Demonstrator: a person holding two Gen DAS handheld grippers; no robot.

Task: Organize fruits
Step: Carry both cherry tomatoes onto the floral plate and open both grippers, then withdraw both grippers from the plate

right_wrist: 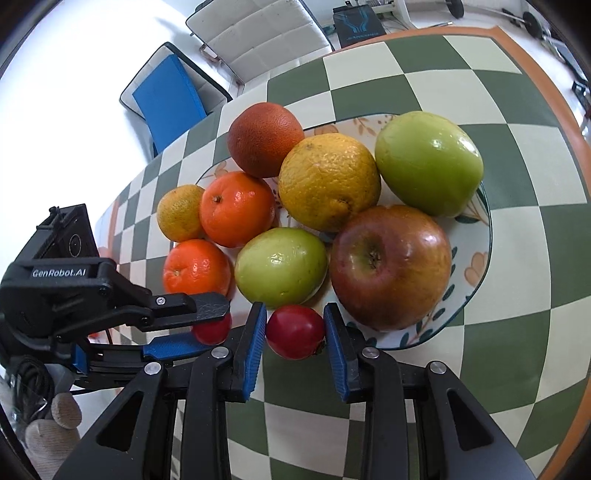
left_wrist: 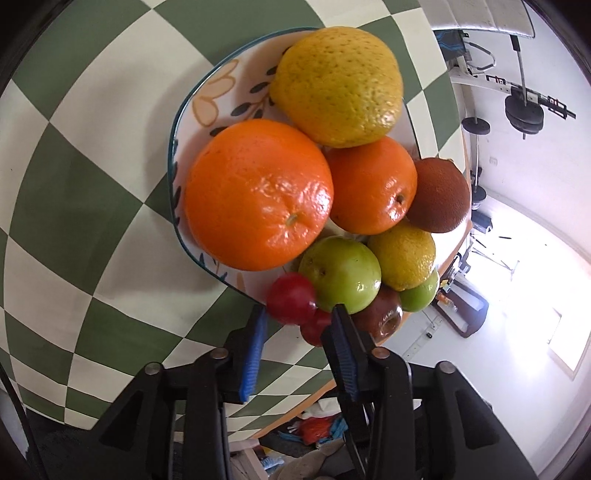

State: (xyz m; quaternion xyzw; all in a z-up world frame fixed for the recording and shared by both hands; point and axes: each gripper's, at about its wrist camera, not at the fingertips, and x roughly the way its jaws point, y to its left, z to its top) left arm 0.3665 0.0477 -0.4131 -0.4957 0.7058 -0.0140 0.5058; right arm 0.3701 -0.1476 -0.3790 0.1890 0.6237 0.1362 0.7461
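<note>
A patterned plate [right_wrist: 476, 254] on the checked tablecloth holds several fruits: oranges [right_wrist: 236, 208], a yellow citrus [right_wrist: 328, 181], green apples [right_wrist: 428, 162], a red-brown apple [right_wrist: 389, 267]. My right gripper [right_wrist: 295, 332] is shut on a small red fruit [right_wrist: 295, 330] at the plate's near edge. My left gripper [left_wrist: 295, 325] shows in the right wrist view [right_wrist: 207, 330], with a second small red fruit [right_wrist: 212, 330] between its pads. In the left wrist view this red fruit [left_wrist: 290, 297] sits at the fingertips beside a green apple [left_wrist: 340, 273].
The table edge [right_wrist: 561, 107] with an orange border runs at the right and far side. A blue chair [right_wrist: 170, 96] and a white chair [right_wrist: 258, 33] stand beyond the table. Gym equipment [left_wrist: 524, 110] stands in the room behind.
</note>
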